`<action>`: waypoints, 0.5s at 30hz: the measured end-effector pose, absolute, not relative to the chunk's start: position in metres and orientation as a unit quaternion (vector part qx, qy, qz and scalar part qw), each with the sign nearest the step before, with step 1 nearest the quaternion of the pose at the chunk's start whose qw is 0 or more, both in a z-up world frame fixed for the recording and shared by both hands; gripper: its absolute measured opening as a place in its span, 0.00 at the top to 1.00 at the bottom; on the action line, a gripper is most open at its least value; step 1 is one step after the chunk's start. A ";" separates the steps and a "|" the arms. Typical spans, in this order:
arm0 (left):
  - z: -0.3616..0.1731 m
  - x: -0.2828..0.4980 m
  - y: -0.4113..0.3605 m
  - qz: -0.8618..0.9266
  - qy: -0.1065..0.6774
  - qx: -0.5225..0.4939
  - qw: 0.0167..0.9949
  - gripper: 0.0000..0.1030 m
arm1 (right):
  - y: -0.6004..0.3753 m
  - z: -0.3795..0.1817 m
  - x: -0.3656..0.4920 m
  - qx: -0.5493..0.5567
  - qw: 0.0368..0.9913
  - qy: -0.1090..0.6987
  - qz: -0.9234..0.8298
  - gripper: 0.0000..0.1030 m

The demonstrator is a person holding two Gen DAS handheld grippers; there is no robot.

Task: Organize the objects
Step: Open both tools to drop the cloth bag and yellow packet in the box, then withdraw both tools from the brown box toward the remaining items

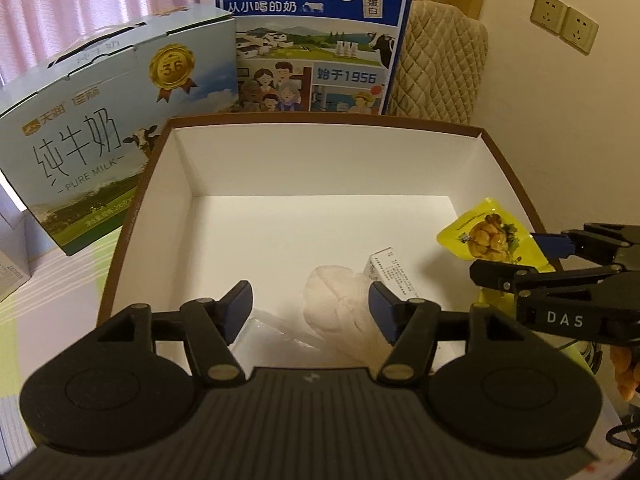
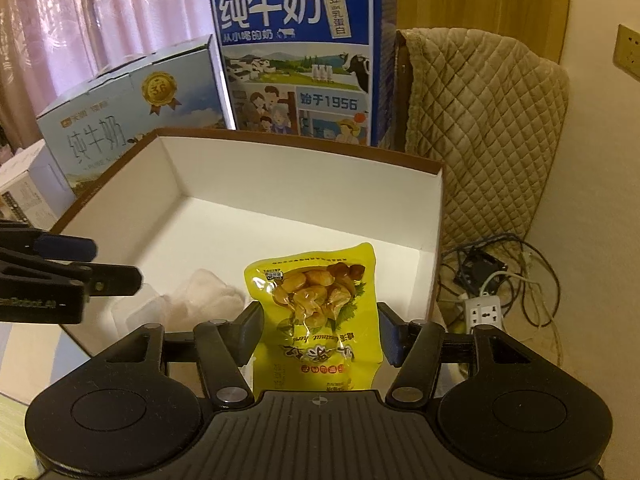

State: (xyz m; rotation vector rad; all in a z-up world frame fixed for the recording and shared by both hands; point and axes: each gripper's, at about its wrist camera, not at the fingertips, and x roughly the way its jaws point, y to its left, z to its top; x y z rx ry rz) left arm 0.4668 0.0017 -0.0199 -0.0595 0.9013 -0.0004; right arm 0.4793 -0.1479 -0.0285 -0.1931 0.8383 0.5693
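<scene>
Now R claw (image 2: 320,320) grips snack pouch (image 2: 316,304).

Both grippers, L (image 1: 311,310) & R (image 2: 320,330), angled down, fingers apart.

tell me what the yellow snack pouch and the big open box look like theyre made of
Yellow snack pouch: looks like thin glossy plastic film; it shines, wrinkles, and has a clear window showing the brown pieces inside.
Open box: seems to be stiff paperboard, matte white inside with a brown outer face; straight folded corners and thin flat walls suggest it.
</scene>
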 end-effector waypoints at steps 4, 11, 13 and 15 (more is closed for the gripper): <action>-0.020 0.464 0.004 0.003 0.435 -0.027 0.900 0.39 | -0.148 -0.028 0.480 -0.099 0.874 0.398 0.261 0.40; -0.018 0.458 0.004 0.007 0.432 -0.025 0.902 0.30 | -0.152 -0.021 0.478 -0.090 0.875 0.396 0.265 0.27; -0.017 0.456 0.004 0.010 0.430 -0.024 0.902 0.28 | -0.152 -0.020 0.475 -0.090 0.875 0.394 0.267 0.25; -0.017 0.454 0.004 0.013 0.430 -0.024 0.902 0.25 | -0.151 -0.019 0.473 -0.092 0.875 0.394 0.268 0.24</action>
